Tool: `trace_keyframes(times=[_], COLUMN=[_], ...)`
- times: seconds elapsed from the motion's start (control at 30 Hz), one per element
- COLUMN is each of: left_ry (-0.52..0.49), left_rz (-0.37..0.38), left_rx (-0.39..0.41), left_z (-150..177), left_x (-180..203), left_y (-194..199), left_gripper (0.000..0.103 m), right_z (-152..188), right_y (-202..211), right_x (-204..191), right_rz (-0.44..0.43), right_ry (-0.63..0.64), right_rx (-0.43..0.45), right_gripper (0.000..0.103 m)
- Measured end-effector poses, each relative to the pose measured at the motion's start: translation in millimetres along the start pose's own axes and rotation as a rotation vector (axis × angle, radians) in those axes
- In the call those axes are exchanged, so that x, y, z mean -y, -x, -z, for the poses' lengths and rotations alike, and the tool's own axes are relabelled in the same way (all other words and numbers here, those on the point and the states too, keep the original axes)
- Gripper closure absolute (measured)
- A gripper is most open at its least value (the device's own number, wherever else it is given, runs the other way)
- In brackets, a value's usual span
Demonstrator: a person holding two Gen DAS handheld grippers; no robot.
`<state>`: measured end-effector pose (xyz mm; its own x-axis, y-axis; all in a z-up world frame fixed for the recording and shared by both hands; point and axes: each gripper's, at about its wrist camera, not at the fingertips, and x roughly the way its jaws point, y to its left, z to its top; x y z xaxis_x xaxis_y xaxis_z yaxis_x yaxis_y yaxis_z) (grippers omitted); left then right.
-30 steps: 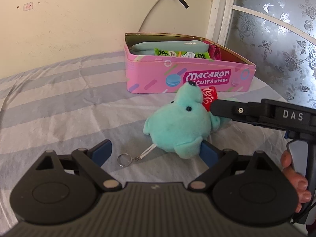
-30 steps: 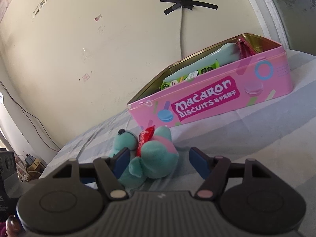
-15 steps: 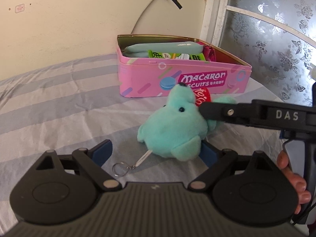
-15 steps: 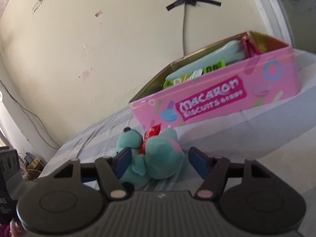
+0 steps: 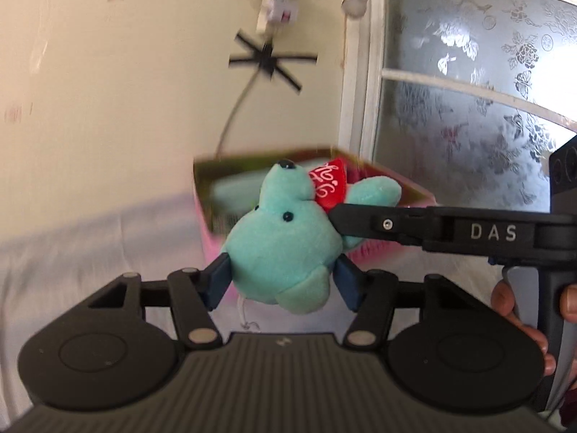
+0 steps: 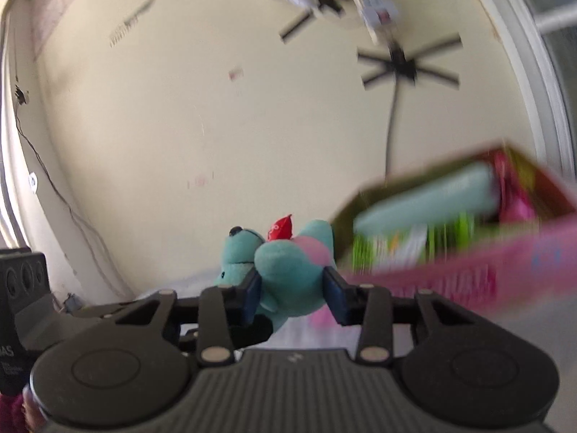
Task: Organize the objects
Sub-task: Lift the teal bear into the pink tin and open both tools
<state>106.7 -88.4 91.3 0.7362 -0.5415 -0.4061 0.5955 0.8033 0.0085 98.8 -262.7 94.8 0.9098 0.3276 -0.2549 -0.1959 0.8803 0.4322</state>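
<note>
Plush toy point(image 5: 279, 249) squeezed between closing left gripper point(image 5: 283, 281), right gripper point(image 6: 292, 294).

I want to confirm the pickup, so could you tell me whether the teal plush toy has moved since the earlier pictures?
Yes. The teal plush toy has risen: it now overlaps the pink tin's rim, instead of lying below it.

We note a teal plush toy point(image 5: 285, 249) with a black nose, black eyes and a red heart point(image 5: 330, 186) bearing white lettering. Each claw is black with dark blue pads point(image 5: 218, 283); the right claw point(image 6: 293, 297) matches the left claw point(image 5: 283, 283). The tin point(image 6: 468, 267) is pink outside, gold inside. The bed cover point(image 5: 90, 238) shows pale grey and white stripes. The wall point(image 5: 108, 72) is cream with black tape crosses point(image 5: 272, 61)
</note>
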Motion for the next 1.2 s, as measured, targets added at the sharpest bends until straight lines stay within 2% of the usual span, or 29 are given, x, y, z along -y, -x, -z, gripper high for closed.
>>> trace_keyframes(times=[0.13,0.3,0.47,0.57,0.63,0.67,0.73,0.8,0.83,0.93,1.2], left_ry=[-0.05,-0.054,-0.026,0.018,0.032,0.042,0.06,0.077,0.073,0.055,0.01], left_rz=[0.002,0.03,0.036,0.001,-0.031,-0.044,-0.068,-0.065,-0.071,-0.102,-0.163], left_rx=[0.031,-0.019,-0.12,-0.208,-0.237,-0.242,-0.25,-0.245,-0.234,-0.203,-0.15], left_z=[-31.2,-51.7,-55.1,-54.3,-55.6,-57.7,-60.0,-59.8,-60.3,-61.5,-54.7], left_x=[10.3,34.6,47.2,44.1,42.6,42.4,40.3,34.9,34.6,34.0,35.2], left_y=[-42.9,-109.0,-169.9,-198.8,-208.9,-209.1,-205.6,-195.5,-190.1,-169.5,-114.1], left_gripper=[0.04,0.04,0.037,0.033,0.034,0.034,0.029,0.024,0.021,0.021,0.021], right_z=[-29.6,-47.1,-55.2,-53.7,-54.3,-54.4,-54.3,-52.3,-50.4,-45.9,-30.6], right_y=[-12.9,-36.3,-59.8,-78.6,-92.0,-94.6,-92.4,-81.3,-76.2,-60.0,-22.6], right_x=[22.7,75.4,118.4,130.2,138.8,142.8,143.0,137.1,133.0,116.7,71.2], right_rz=[0.051,0.153,0.265,0.331,0.361,0.363,0.373,0.358,0.355,0.367,0.345], right_ry=[0.006,-0.09,-0.13,-0.114,-0.143,-0.161,-0.17,-0.175,-0.171,-0.151,-0.124], right_rx=[0.079,0.096,0.034,-0.032,-0.061,-0.058,-0.03,0.023,0.046,0.094,0.139], right_gripper=[0.066,0.066,0.065,0.062,0.061,0.059,0.045,0.036,0.036,0.036,0.035])
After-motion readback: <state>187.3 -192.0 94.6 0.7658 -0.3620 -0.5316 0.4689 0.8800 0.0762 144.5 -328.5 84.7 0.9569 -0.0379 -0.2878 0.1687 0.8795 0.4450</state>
